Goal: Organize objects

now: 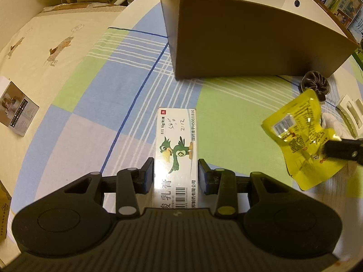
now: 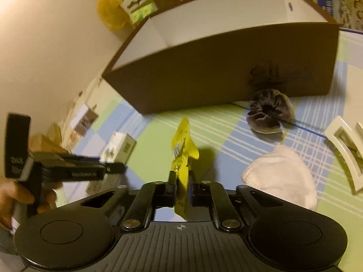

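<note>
Checked blue-and-green cloth point(image 1: 226, 95) covered the surface before the brown cardboard box point(image 1: 249, 40); left gripper point(image 1: 175, 174) fingers grasped the white carton point(image 1: 175, 140), right gripper point(image 2: 181, 188) fingers clenched the yellow foil packet point(image 2: 182, 151).

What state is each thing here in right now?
Left gripper: astride the carton, pads close to its sides.
Carton: flat on the cloth.
Right gripper: shut on the packet.
Packet: crumpled, lifted.
Box: open on top.
Scrunchie: lying by the box.
Towel: bunched.

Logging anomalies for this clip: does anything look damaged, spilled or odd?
Only the yellow packet in the right tongs: it is crumpled and pinched at one end. The medicine box between the left tongs looks intact. No spills.
</note>
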A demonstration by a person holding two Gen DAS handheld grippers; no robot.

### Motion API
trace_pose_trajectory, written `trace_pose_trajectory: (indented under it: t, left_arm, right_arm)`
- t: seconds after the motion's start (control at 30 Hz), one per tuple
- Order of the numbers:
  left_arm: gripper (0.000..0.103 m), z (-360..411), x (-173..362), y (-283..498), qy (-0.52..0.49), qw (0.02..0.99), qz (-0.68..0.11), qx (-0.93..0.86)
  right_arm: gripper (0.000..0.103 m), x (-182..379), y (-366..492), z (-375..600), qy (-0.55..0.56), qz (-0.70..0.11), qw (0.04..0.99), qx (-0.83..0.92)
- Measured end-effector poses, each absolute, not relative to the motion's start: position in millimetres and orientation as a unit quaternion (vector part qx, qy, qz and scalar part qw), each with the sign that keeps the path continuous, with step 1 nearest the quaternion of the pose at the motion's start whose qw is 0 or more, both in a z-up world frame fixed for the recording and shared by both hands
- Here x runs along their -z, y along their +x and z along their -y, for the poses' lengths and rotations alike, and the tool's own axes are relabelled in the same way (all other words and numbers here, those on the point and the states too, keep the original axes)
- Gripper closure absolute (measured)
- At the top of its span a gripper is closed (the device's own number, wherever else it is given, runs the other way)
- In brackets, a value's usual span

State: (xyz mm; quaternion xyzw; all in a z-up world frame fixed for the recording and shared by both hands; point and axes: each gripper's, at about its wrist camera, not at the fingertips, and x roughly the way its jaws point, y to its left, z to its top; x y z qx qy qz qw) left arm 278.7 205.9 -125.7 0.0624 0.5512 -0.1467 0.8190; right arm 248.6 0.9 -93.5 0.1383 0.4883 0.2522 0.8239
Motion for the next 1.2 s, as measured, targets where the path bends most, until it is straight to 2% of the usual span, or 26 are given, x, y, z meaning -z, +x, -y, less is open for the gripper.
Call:
trace_pose_trajectory:
  t: [0.43,0.87,1.2]
  left_arm:
    - [0.07,-207,108,274,0.043,0.828,-0.536,0.156]
    - [0.07,-201,34,270,0.016,0.858,-0.471,0.204]
    - [0.07,-181,-8,308,0.017,0.876,-0.423,0.23]
  right_arm:
    - [0.103,76,234,14,0.167,-0.471,0.838,-0.221]
    - [0.103,24,234,38,0.212,-0.421,0.856,-0.214]
    - [0.103,-15,267,65,0.276,-0.373,0.861,-0.205]
